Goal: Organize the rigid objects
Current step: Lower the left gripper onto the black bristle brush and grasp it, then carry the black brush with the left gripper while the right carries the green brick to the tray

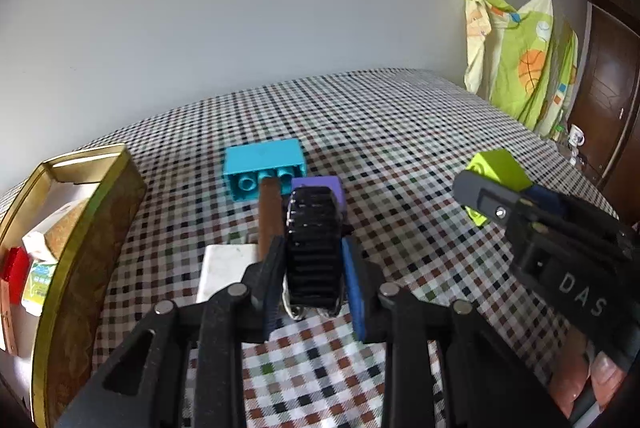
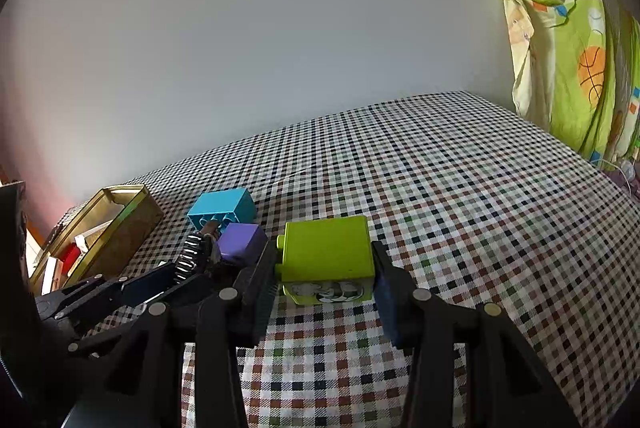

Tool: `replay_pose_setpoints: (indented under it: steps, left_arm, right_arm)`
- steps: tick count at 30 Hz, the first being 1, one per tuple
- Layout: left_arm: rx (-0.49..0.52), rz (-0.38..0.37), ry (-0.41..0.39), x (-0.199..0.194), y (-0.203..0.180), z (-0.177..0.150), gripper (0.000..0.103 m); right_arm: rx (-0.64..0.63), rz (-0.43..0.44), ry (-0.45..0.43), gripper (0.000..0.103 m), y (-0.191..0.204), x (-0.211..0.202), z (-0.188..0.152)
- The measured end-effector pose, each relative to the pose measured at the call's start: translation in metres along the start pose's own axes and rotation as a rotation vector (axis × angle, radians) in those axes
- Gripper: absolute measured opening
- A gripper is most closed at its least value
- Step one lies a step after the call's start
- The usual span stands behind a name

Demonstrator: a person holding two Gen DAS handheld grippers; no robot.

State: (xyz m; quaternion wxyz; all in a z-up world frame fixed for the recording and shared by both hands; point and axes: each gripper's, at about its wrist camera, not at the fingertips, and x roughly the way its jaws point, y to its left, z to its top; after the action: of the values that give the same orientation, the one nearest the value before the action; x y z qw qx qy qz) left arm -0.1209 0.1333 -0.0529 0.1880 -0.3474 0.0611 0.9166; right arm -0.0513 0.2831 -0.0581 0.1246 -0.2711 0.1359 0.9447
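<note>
My left gripper (image 1: 313, 248) is shut on a black ribbed clip-like piece (image 1: 312, 228) with metal rings at its near end, low over the checked tablecloth (image 1: 400, 148). Just beyond it lie a purple block (image 1: 320, 184), a brown stick (image 1: 269, 212) and a cyan studded brick (image 1: 262, 164) on its side. My right gripper (image 2: 324, 256) is shut on a lime-green block (image 2: 326, 248) with a picture on its near face. In the left wrist view that block (image 1: 498, 166) shows at the right. The black piece (image 2: 191, 256) appears to the left in the right wrist view.
A gold tin box (image 1: 100, 220) holding several small items stands at the left edge. A flat white object (image 1: 226, 268) lies beside my left fingers. A green patterned cloth (image 1: 520, 68) hangs at the far right, with a mug (image 1: 576, 138) and a dark door beyond.
</note>
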Motion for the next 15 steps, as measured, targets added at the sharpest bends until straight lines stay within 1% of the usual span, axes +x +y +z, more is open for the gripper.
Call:
replay_pose_setpoints:
  steps: [3, 7, 12, 15]
  left_arm:
    - [-0.013, 0.023, -0.032, -0.009, 0.005, -0.004, 0.027]
    - [-0.055, 0.043, -0.067, -0.021, 0.02, -0.01, 0.027]
    - [-0.071, 0.06, -0.12, -0.037, 0.028, -0.016, 0.027]
    - [-0.07, 0.091, -0.153, -0.047, 0.034, -0.021, 0.027]
  right_arm:
    - [-0.014, -0.002, -0.021, 0.047, 0.002, -0.004, 0.0]
    - [-0.043, -0.001, -0.053, 0.047, 0.009, -0.009, 0.0]
    - [-0.084, 0.021, -0.124, 0.046, 0.022, -0.019, 0.0]
    - [-0.121, 0.025, -0.169, 0.046, 0.034, -0.024, -0.002]
